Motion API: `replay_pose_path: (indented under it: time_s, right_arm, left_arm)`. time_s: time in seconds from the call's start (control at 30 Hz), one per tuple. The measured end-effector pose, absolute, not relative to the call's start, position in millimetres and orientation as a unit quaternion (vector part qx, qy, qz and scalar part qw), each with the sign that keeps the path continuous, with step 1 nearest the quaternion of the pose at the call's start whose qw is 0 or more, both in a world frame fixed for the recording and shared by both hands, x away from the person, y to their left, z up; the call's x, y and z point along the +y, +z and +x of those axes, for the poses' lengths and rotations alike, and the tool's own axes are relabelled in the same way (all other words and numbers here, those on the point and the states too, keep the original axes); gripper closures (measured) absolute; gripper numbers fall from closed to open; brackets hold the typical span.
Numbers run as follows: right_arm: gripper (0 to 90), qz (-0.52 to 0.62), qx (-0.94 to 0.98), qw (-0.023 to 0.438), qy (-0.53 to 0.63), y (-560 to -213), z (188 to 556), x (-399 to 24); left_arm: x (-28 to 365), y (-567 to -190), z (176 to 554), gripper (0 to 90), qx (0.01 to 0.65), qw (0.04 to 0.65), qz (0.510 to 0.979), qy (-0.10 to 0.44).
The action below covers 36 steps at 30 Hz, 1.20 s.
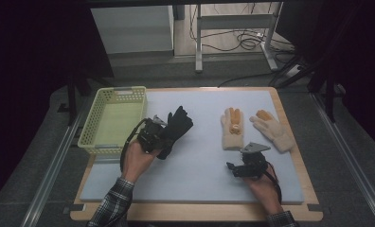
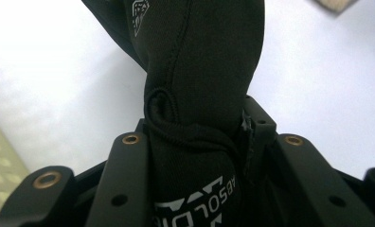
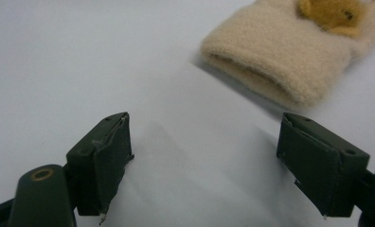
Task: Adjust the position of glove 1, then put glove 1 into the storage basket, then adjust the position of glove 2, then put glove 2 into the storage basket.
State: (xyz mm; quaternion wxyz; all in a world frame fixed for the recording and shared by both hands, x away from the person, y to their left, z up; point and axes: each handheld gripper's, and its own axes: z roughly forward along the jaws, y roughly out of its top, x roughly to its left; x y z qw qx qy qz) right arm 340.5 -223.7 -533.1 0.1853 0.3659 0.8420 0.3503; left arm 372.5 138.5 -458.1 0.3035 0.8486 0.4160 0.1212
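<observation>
I have the left gripper (image 1: 163, 134) jaws clamped on the black glove (image 1: 177, 126), just right of the basket (image 1: 113, 120). My right gripper (image 1: 234, 168) jaws stand wide, empty, near the beige glove (image 1: 233, 128) cuff.

A wooden table (image 1: 290, 120) carries a pale blue-white mat (image 1: 200, 165) that covers nearly all of its top. On the mat lie two cream knitted gloves — one (image 1: 233, 130) just beside the other (image 1: 273, 130), right of centre. A pale yellow-green basket (image 1: 113, 120) sits at the left edge, overhanging the mat.
</observation>
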Motion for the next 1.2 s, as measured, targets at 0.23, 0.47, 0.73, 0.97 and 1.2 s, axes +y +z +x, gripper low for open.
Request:
replay_pose_path:
  time_s: [0.23,0.47,0.73,0.97,1.2]
  right_arm:
    - [18.2,0.364,0.842,0.186,0.351,-533,341,-224]
    - [18.1,0.364,0.842,0.187,0.351,-533,341,-224]
    - [18.2,0.364,0.842,0.187,0.352,-533,341,-224]
    - [18.1,0.364,0.842,0.187,0.352,-534,341,-224]
    - [18.1,0.364,0.842,0.187,0.352,-534,341,-224]
  left_arm:
    - [151,-442,380,62.4,0.425,0.305,0.843,0.128]
    - [172,-426,385,62.4,0.443,0.309,0.830,0.140]
    - [205,-410,391,62.3,0.468,0.308,0.813,0.158]
    - [235,-407,394,62.3,0.494,0.306,0.797,0.167]
    - [261,-410,396,62.2,0.513,0.299,0.785,0.178]
